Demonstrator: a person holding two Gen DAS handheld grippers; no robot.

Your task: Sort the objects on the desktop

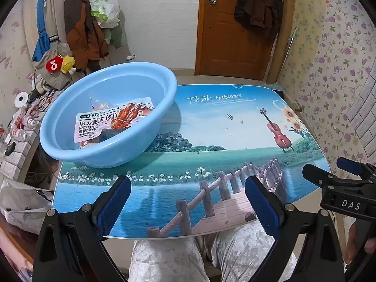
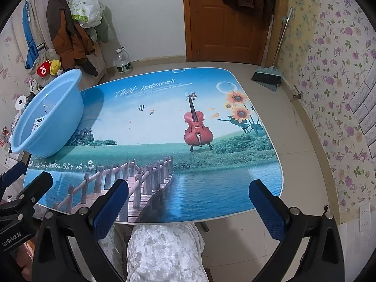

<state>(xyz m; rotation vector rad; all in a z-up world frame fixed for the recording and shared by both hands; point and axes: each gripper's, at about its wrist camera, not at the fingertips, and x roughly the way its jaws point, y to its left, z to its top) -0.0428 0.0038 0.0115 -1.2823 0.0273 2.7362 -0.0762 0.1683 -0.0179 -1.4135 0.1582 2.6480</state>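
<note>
Left wrist view: our left gripper [image 1: 188, 202] has its jaws wide apart, nothing between them, blue ribbed pads [image 1: 114, 208] on black plastic arms, hovering over the near edge of the table [image 1: 211, 164]. The tabletop is glossy, rounded-corner, printed with a lake, boardwalk and violin scene. A smooth round light-blue plastic basin [image 1: 108, 117] sits on the far-left corner, overhanging the edge a bit. Inside it lies a flat snack packet [image 1: 112, 121] with printed Chinese text and a red food photo; something orange lies under it, but we can't make it out. The right gripper [image 1: 338, 181] pokes in at the right edge, cut off by the frame. Right wrist view: the right gripper [image 2: 188, 202] also has its jaws spread apart and empty, near the table's near edge. The basin [image 2: 47, 117] shows side-on at far left, and only a corner of the packet [image 2: 38, 121] is visible over the rim. The left gripper [image 2: 23, 183] is partly cut off at the left edge.
</note>
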